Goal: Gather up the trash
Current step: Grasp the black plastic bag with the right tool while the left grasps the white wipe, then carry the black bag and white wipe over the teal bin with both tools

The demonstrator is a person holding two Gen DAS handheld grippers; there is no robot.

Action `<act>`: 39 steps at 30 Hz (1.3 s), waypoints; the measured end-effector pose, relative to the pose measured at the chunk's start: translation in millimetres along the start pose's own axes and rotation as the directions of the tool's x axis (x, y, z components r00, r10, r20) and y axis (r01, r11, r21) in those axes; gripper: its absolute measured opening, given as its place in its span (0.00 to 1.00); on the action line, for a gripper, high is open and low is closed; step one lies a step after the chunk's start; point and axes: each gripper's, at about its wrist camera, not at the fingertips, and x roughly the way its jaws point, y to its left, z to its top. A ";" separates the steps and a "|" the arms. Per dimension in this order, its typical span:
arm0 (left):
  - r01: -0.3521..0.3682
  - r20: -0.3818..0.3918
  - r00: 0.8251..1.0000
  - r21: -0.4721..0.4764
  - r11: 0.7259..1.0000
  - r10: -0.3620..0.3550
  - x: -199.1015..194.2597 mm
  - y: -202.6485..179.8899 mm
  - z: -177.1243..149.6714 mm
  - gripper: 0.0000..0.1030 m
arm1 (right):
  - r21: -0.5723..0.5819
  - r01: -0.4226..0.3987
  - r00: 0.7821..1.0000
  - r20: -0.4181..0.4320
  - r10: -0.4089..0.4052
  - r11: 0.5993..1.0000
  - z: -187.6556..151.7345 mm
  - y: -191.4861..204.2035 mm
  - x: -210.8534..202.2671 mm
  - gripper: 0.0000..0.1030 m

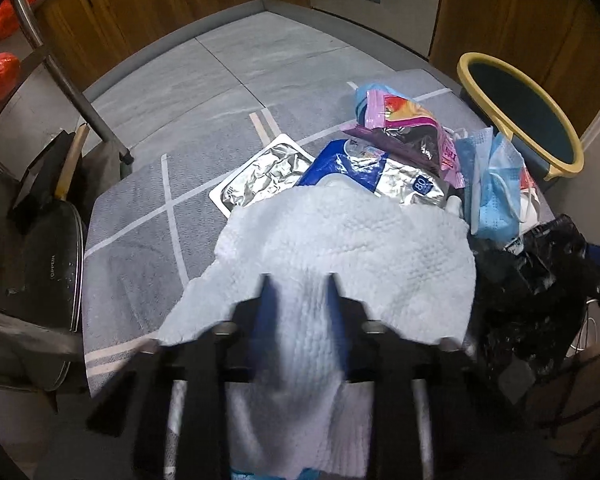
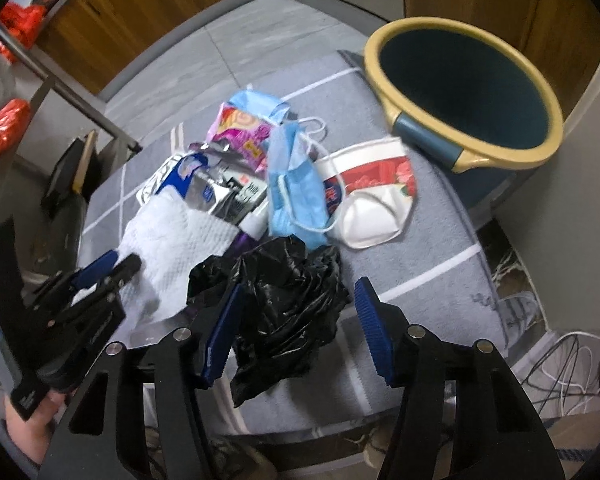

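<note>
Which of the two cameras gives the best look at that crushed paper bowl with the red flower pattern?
The right wrist view: the paper bowl lies in plain sight beside the blue masks. In the left wrist view only a sliver peeks out behind those masks.

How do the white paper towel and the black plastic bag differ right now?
The white paper towel is matte, dimpled and spread fairly flat; the black plastic bag is glossy and crumpled into a lump. The left tool is pinched shut on the towel, while the bag sits between the right tool's open fingers, and only the left pad seems to touch it. Both lie at the near end of the trash pile on the grey mat.
</note>
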 end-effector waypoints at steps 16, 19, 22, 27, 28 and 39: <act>0.188 0.233 0.959 -0.114 0.976 -0.158 -67.4 17.6 7.4 0.02 | -0.123 -0.067 0.990 0.116 0.082 0.990 -0.2 26.3 -29.7 0.11; 0.193 0.283 0.946 -0.097 0.976 -0.159 -84.5 16.1 9.5 0.02 | -0.151 -0.073 0.984 0.149 0.096 0.986 0.9 31.1 -39.0 0.11; 0.196 0.327 0.932 -0.085 0.977 -0.158 -99.5 14.8 12.1 0.02 | -0.166 -0.085 0.976 0.185 0.116 0.982 3.8 34.0 -49.9 0.11; 0.175 0.394 0.908 -0.054 0.983 -0.140 -125.0 12.2 17.9 0.02 | -0.191 -0.093 0.957 0.253 0.141 0.977 8.3 36.5 -71.9 0.11; 0.173 0.406 0.903 -0.052 0.984 -0.138 -129.3 11.7 18.5 0.02 | -0.194 -0.095 0.953 0.266 0.146 0.976 9.1 36.5 -75.8 0.11; 0.154 0.542 0.832 -0.016 0.988 -0.121 -179.9 2.9 31.6 0.02 | -0.266 -0.056 0.867 0.465 0.179 0.962 27.5 33.7 -137.4 0.11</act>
